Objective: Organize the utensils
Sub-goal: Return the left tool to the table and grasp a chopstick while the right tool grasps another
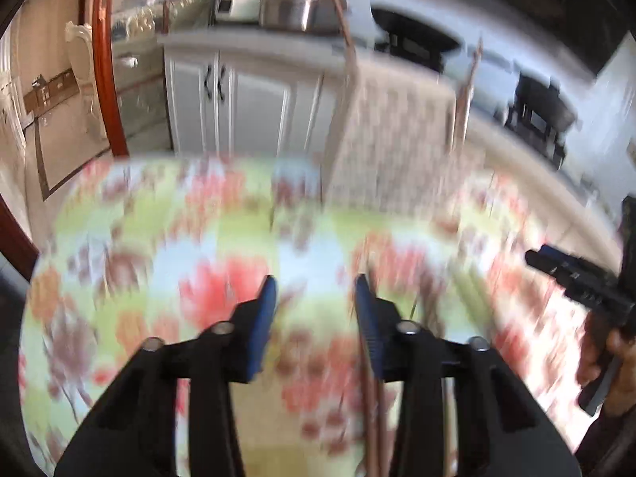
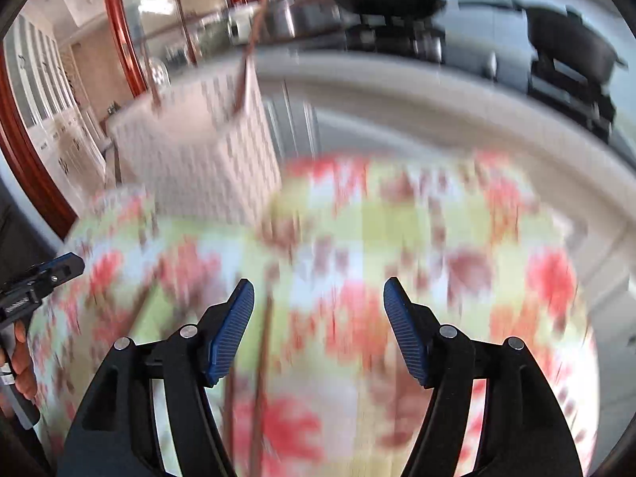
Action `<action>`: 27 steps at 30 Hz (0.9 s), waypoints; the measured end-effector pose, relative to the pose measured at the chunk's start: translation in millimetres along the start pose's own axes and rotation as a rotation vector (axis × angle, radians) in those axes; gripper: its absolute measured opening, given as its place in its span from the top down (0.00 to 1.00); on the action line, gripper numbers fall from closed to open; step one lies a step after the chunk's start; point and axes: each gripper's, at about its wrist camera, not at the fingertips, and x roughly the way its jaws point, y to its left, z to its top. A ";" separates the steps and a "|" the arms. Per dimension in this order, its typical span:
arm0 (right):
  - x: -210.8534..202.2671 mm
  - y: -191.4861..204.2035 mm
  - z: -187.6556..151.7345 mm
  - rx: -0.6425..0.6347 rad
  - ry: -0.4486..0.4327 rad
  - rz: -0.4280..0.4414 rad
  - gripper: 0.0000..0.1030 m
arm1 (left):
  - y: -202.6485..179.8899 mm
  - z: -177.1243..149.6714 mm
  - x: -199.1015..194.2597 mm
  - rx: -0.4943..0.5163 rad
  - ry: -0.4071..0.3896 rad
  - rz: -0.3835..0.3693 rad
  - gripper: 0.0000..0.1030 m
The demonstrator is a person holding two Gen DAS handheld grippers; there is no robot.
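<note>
Both views are motion-blurred. A white perforated utensil holder (image 1: 391,131) stands at the far edge of the table with the floral cloth (image 1: 159,238), with brown chopsticks (image 1: 344,28) sticking up from it. It also shows in the right wrist view (image 2: 206,159). Loose brown chopsticks (image 1: 373,409) lie on the cloth beside my left gripper's right finger; they also show in the right wrist view (image 2: 260,377). My left gripper (image 1: 316,290) is open and empty above the cloth. My right gripper (image 2: 318,292) is open and empty, wider apart.
Behind the table stand white kitchen cabinets (image 1: 238,91) with a steel pot (image 1: 302,10) and black pans on a stove (image 2: 564,51). A red door frame (image 1: 105,59) is at the left. The other gripper shows at each view's edge (image 1: 576,278) (image 2: 39,282).
</note>
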 end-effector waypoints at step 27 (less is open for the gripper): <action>8.9 28.4 -56.3 -0.121 0.116 0.013 0.57 | -37.9 -48.6 22.9 0.177 0.085 0.089 0.92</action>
